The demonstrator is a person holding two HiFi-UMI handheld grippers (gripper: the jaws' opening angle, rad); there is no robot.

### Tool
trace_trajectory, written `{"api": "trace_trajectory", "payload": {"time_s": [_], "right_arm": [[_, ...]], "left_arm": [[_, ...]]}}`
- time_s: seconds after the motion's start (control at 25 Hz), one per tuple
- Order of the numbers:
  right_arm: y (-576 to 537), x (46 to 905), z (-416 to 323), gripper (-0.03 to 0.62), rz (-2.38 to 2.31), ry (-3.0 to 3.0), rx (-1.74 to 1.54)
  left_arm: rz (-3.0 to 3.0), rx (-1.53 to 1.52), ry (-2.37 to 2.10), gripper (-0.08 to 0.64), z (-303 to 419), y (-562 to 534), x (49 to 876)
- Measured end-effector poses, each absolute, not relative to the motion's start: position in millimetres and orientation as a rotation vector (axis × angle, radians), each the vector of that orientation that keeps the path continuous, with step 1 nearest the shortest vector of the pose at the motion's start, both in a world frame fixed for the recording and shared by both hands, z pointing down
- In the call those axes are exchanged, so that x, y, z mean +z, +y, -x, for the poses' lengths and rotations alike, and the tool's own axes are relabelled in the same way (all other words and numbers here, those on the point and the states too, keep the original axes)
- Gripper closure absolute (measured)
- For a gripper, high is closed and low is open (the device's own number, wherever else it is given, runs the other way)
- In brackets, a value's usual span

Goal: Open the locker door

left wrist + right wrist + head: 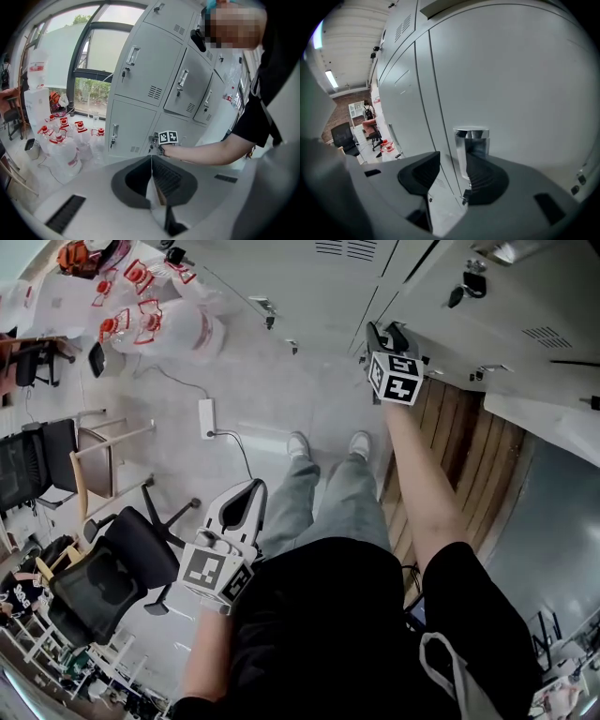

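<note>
Right tool (453,161) at the handle (471,140), door (511,84) not open yet.
Right jaws are apart, with the chrome handle in the gap, closer to the right jaw and not clamped. The door sits flush with its neighbours, so I'd say only the approach is done. Left tool (151,161) is closed on nothing, low at the person's side. Remaining: grip the handle, swing the door out.

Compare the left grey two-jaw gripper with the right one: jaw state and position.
The left gripper has its jaws together, holding nothing; the right gripper has them apart, the chrome locker handle just ahead of the gap. The left gripper is low by the person's leg, away from the pale grey metal lockers; the right gripper is close up to a locker door. Both carry a square-marker cube.
</note>
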State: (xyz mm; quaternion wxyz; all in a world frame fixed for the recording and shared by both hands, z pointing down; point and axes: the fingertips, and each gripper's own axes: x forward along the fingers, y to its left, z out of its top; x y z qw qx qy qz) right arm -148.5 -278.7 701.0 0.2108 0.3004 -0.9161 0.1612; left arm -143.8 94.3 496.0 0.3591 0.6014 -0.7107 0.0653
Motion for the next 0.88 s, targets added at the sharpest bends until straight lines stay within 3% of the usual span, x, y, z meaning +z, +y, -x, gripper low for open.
{"api": "trace_trajectory", "payload": {"time_s": [0.88], "right_arm": [[-205.2,706.2,73.1,0.459,-0.976,-2.427,0.432]], "left_arm": [[-1.813,0.187,-1.615,0.537,148.6,99.9,497.5]]}}
